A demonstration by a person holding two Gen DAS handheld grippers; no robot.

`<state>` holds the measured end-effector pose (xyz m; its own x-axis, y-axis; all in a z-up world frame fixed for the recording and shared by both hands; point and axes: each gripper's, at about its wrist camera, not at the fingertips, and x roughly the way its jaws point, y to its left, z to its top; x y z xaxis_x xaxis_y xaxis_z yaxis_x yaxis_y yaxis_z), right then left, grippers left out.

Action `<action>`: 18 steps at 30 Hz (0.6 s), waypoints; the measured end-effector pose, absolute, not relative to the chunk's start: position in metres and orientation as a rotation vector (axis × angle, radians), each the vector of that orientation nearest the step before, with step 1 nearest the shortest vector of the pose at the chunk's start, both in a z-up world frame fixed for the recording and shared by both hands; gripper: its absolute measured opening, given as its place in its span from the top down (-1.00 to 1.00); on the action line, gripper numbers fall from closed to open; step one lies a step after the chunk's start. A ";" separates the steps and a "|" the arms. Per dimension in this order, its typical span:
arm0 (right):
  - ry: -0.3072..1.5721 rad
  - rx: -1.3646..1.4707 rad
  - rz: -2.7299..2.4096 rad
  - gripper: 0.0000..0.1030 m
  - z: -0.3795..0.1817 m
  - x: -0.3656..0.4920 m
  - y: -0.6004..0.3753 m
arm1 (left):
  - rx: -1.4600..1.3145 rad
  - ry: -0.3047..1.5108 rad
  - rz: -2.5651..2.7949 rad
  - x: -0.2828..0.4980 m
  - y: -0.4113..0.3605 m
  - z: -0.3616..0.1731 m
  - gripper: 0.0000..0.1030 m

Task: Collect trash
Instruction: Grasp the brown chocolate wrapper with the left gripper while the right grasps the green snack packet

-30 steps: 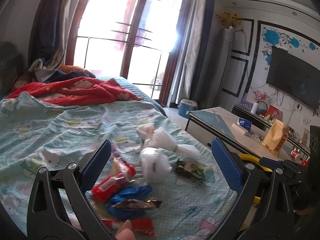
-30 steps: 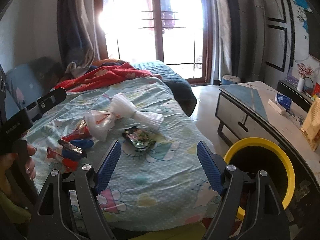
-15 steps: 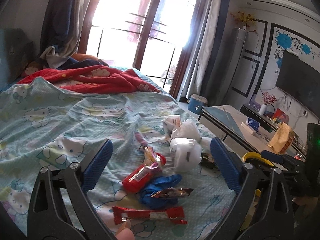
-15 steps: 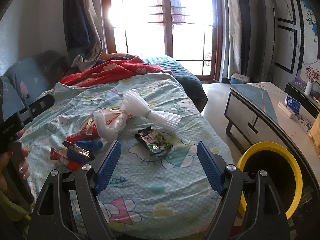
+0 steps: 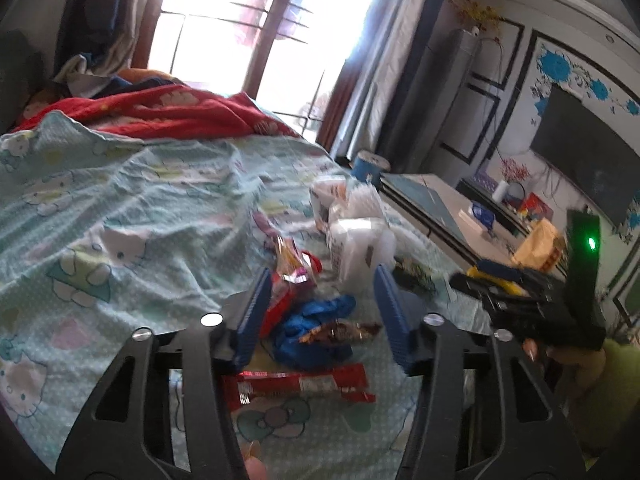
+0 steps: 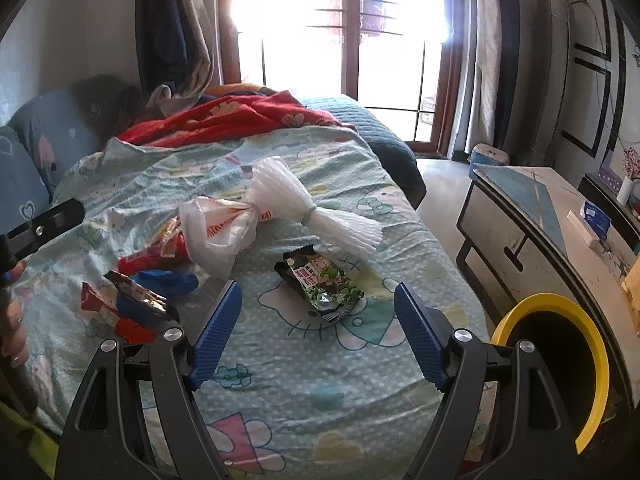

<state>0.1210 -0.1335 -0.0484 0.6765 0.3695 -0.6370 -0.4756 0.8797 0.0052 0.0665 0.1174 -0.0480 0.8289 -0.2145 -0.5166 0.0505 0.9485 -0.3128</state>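
- The trash lies in a loose heap on the bed sheet (image 6: 328, 392): red wrappers (image 5: 298, 386), a blue wrapper (image 5: 316, 316), a white plastic bag (image 6: 218, 236) and a green snack packet (image 6: 322, 282).
- The left gripper (image 5: 320, 312) has just been closing; its jaws are part-open around the blue wrapper, pressing nothing yet.
- The right gripper (image 6: 318, 334) is wide open and empty, just short of the green packet.
- All of it looks light, thin, crinkly and slippery; a pinch at a bunched fold or sealed edge should hold best.
- The yellow-rimmed bin (image 6: 556, 364) stands beside the bed.

I am seeing the window (image 6: 340, 40) blowing out white in both views; left wrist view is smearing with motion blur, edges bending and darkening.
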 end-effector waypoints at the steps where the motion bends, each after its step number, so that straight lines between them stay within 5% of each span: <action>1: 0.685 -0.165 0.481 -0.47 -0.051 0.124 -0.133 | -0.288 0.586 -0.151 0.066 0.116 -0.050 0.21; 18: 0.739 -0.208 0.499 -0.44 -0.079 0.156 -0.118 | -0.222 0.709 -0.204 0.080 0.099 -0.078 0.28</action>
